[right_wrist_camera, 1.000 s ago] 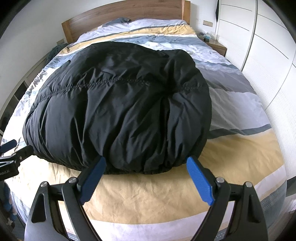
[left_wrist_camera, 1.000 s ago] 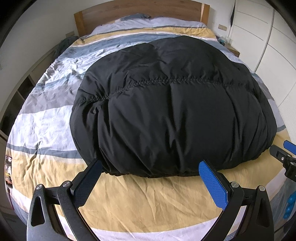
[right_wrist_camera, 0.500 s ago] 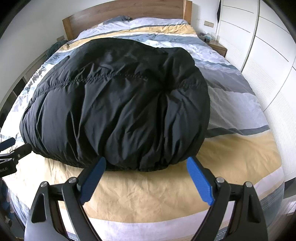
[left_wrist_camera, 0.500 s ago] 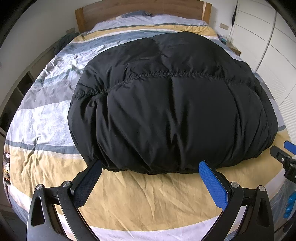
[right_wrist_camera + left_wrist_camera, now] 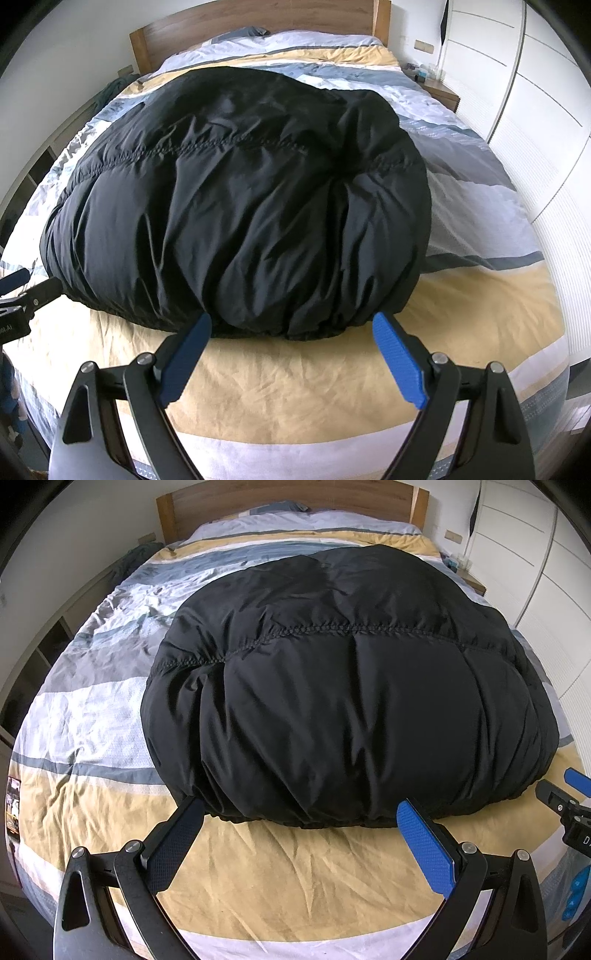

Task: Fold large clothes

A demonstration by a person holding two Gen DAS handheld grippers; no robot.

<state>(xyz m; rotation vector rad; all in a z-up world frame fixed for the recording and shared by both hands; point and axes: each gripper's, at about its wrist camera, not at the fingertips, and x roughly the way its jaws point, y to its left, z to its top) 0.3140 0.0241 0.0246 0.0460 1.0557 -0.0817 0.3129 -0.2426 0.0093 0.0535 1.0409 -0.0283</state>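
**Black puffer jacket on the bed, both grippers wide and empty**

Jacket: a large black padded jacket (image 5: 347,701) lies in a puffy mound across the middle of the bed (image 5: 277,878), on a striped duvet cover of yellow, white, grey and blue bands. A gathered, stitched seam runs side to side across its upper part. The near hem sits on the broad yellow band at the foot end, wrinkled and bunched underneath. Fabric is glossy and creased, heaped thicker on the side toward my right hand.

Left gripper (image 5: 301,814): I hold it tilted down over the foot of the bed, jaws spread wide, nothing between them. The blue pads (image 5: 424,849) frame the near hem of the jacket; both tips look just short of the fabric, though I cannot tell for certain whether the left tip touches the hem.

Right gripper (image 5: 291,328): same posture, jaws wide and empty, aimed at the near hem toward the jacket's right end. Its tips also sit just at the hem edge, no cloth caught between them. From my left camera the right gripper shows at the far right edge (image 5: 569,797), beside the jacket's lower right corner.

Surroundings: wooden headboard (image 5: 258,26) at the far end, a pillow (image 5: 240,33) in front of it, white wardrobe doors (image 5: 535,92) along the right, a small wooden nightstand (image 5: 441,92) between bed and wardrobe.
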